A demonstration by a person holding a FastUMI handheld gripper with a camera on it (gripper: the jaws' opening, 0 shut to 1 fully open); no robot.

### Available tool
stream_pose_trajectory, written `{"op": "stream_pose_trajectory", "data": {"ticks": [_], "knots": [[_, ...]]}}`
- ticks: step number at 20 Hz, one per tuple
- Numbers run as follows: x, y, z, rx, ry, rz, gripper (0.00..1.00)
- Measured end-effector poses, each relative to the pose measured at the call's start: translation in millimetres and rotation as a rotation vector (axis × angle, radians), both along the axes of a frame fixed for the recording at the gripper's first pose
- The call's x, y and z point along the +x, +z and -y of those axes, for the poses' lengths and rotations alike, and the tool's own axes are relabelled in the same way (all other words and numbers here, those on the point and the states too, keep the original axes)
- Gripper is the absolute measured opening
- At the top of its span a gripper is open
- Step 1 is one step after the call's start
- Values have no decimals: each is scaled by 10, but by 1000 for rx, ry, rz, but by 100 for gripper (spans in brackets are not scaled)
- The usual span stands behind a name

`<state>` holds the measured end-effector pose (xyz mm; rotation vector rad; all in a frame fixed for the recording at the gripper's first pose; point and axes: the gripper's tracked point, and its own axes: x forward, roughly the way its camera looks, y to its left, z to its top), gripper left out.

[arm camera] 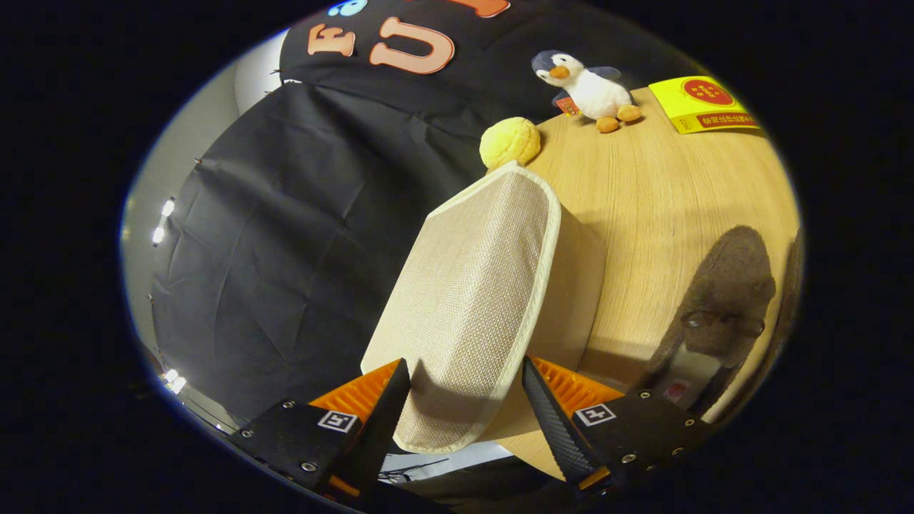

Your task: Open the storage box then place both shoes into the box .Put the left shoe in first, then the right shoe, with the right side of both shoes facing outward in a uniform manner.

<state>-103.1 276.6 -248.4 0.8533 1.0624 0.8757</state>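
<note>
**Entry: box lid, opening step under way**

Tongs (465, 410): spread wide, the woven lid (471, 285) of the storage box between them; whether both fingers press on it cannot be told. View rolled hard sideways, so the hand is judged twisted.
Box (571, 285): directly ahead, on the counter (678, 193).
Shoe (721, 307): right of the tongs, brown, on the counter.
Beyond: yellow ball (510, 141), toy penguin (589, 86).
Next, as judged: swing lid fully back, release, fetch left shoe.

We see our gripper (464, 400) as two black finger blocks, each studded with small silver screws and carrying a square black-and-white marker tag. Its fingers (550, 417) are slim, dark, finely textured wedges tapering to points. Ribbed orange panels sit behind them, with orange trim beneath.
</note>
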Motion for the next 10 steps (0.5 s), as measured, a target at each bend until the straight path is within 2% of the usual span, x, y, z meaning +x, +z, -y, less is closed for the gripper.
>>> {"op": "stream_pose_trajectory", "data": {"ticks": [4,10], "knots": [[-13,71,-1,34,-3,-61,79],[149,357,99,156,-69,-95,63]]}}
